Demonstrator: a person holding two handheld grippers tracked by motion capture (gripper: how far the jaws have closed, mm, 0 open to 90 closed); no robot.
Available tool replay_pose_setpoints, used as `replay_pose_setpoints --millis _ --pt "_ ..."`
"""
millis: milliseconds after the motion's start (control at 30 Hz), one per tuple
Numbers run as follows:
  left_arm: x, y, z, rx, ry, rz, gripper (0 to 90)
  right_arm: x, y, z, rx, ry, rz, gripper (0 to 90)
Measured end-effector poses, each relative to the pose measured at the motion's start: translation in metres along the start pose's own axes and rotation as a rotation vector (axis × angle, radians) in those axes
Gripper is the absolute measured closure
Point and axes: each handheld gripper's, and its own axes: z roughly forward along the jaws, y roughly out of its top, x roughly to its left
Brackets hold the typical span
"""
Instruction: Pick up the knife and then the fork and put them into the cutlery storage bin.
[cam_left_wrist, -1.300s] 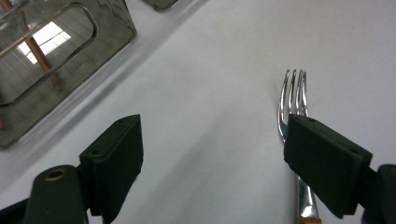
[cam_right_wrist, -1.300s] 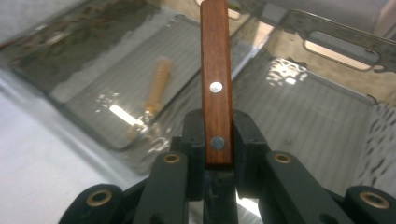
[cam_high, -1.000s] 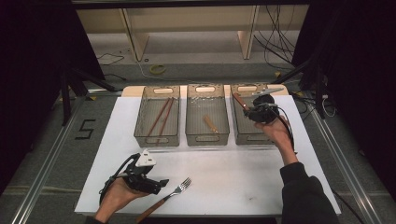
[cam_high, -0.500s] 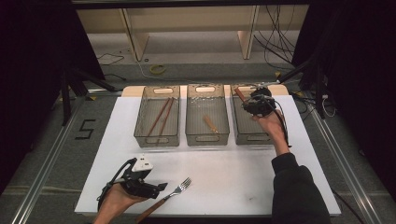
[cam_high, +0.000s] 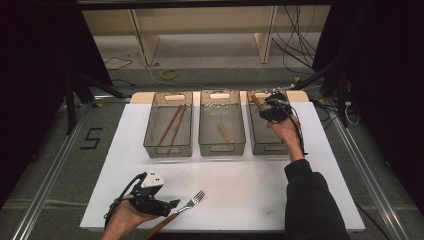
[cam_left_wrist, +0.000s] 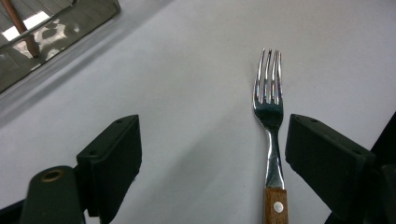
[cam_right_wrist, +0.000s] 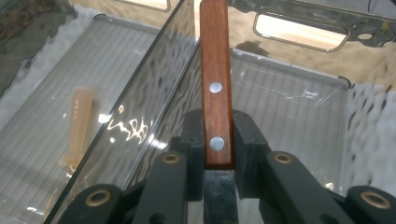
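A: What's in the bins?

B: Three clear plastic bins stand in a row. The left bin (cam_high: 168, 125) holds two long reddish-brown sticks (cam_high: 170, 126), probably chopsticks. The middle bin (cam_high: 222, 123) holds one short pale wooden piece (cam_high: 225, 133), which lies off to the left of the right gripper's jaws in its own view. The right bin (cam_high: 265, 137) sits under the right gripper (cam_high: 271, 111).

A: And that gripper?

B: Its jaws are clamped on a wooden handle with two rivets (cam_right_wrist: 215, 88), a dark blade running back between the pads. The handle sticks out ahead of the jaws over the right bin's floor.

A: The other one?

B: The left gripper (cam_high: 172, 204) rests low with its jaws spread wide, holding nothing. A wood-handled fork (cam_left_wrist: 270, 135) lies between them, close to the right-hand jaw, tines pointing away.

A: The surface?

B: A white board (cam_high: 250, 185) on a table, grey floor around it, a taped "5" (cam_high: 91, 138) on the floor, cables (cam_high: 295, 40) and wooden shelving (cam_high: 200, 25) behind.
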Motion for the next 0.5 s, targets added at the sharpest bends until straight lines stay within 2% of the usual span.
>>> replay_pose_setpoints --millis 133,233,333,433,500 --pt "-0.002 0.000 0.002 0.005 -0.005 0.005 18.0 -0.001 0.002 0.008 0.011 -0.002 0.019 74.9" --pt "-0.001 0.000 0.002 0.008 -0.003 0.007 18.0 -0.001 0.003 0.010 0.021 0.013 0.040 58.2" --pt "0.000 0.000 0.002 0.010 -0.004 0.001 18.2 0.002 0.005 0.004 0.003 0.014 0.017 56.8" --pt "0.001 0.000 0.001 0.018 -0.004 -0.003 18.3 0.003 0.005 -0.004 -0.013 0.026 0.016 50.4" --pt "0.001 0.001 0.000 0.031 -0.005 -0.004 18.6 0.006 0.003 -0.010 -0.017 0.040 -0.001 47.9"
